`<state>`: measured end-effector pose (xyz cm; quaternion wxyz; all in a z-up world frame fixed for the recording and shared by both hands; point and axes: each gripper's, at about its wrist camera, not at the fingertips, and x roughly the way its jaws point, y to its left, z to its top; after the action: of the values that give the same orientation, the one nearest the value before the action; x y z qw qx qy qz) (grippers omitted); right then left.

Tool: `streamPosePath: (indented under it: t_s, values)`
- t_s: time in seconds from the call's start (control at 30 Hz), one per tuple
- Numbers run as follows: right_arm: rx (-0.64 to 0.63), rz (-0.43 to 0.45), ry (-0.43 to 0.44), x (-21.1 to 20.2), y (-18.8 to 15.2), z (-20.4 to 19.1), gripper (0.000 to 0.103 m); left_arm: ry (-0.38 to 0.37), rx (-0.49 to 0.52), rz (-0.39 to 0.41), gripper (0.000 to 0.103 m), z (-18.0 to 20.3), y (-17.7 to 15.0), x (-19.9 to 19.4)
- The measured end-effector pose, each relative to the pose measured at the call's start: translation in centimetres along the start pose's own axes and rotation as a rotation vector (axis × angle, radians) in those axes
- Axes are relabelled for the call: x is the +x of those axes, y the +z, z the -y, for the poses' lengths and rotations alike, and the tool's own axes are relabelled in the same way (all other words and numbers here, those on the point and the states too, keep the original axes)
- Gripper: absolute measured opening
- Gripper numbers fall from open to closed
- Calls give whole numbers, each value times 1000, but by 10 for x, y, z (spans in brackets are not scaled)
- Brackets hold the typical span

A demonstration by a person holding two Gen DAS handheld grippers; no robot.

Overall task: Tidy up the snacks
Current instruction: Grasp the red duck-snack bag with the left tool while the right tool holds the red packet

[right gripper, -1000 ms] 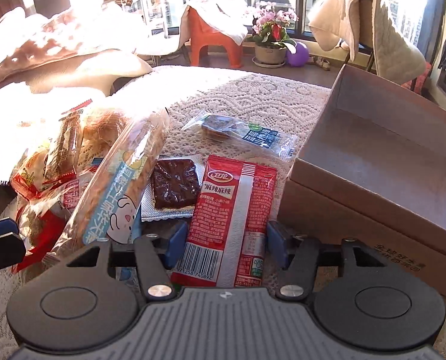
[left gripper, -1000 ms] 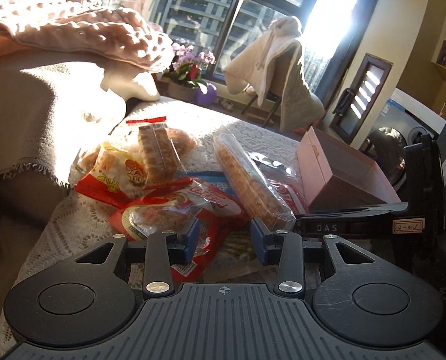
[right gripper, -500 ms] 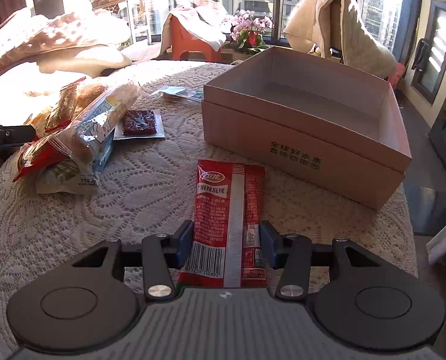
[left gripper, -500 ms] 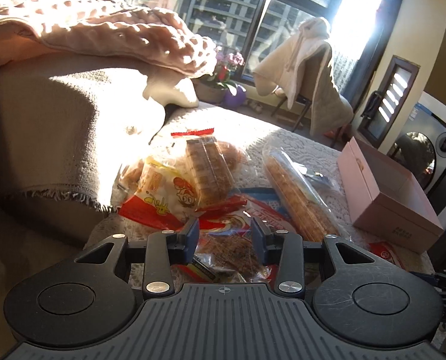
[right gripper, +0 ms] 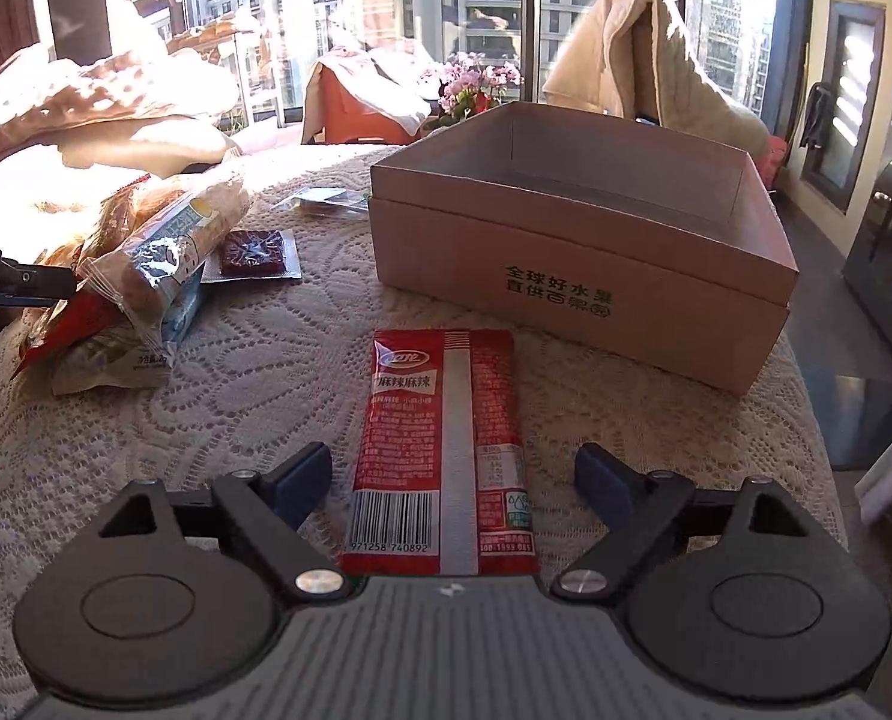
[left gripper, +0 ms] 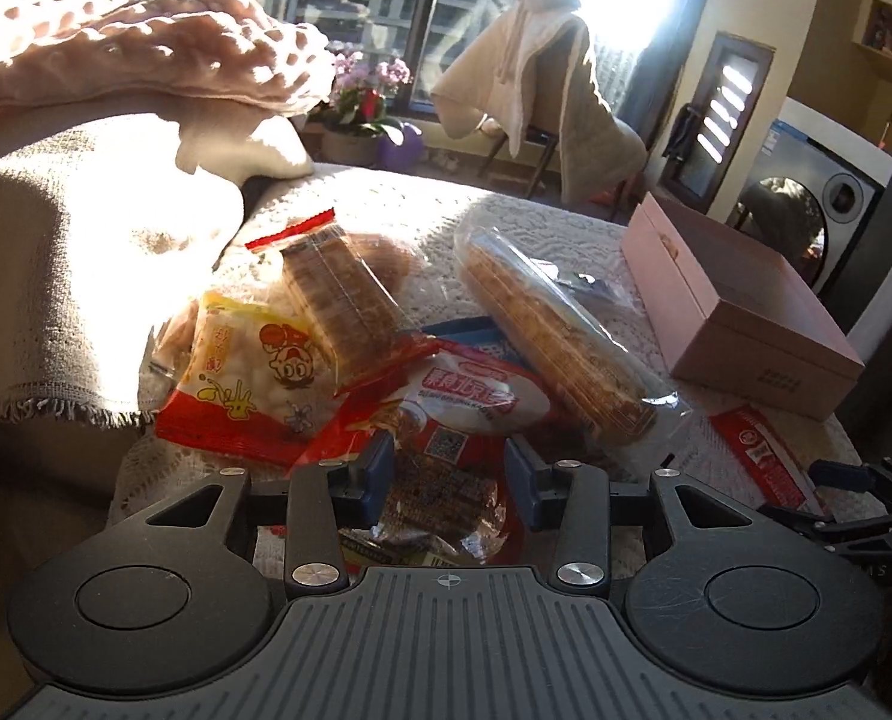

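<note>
Lying flat on the lace-covered surface before the cardboard box, the thin, floppy, slick red spicy-strip packet sits between the released right tongs, best pinched across its stiffer sealed end, while the left tongs grasp a crinkly snack packet.

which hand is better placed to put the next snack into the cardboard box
Right, probably. The right tongs are open astride the red spicy strip packet, which lies just before the empty cardboard box. The left tongs flank a packet in the snack pile, farther from it.
</note>
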<state>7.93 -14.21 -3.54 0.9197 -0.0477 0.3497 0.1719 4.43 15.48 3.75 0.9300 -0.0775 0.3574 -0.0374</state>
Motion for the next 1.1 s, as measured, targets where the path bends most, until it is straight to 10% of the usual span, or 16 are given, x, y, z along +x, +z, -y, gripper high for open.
streamPosePath:
  t_s: [0.33,0.67,1.1]
  values:
    - [2,1,5,0,-1,0,93,21,97,-50,46,4,28,17]
    - [2,0,7,1,-1,-1,94,-29,147,-143,85,5,19,44]
    - [3,1,7,1,-1,-2,95,-60,-80,-104,73,-12,25,38]
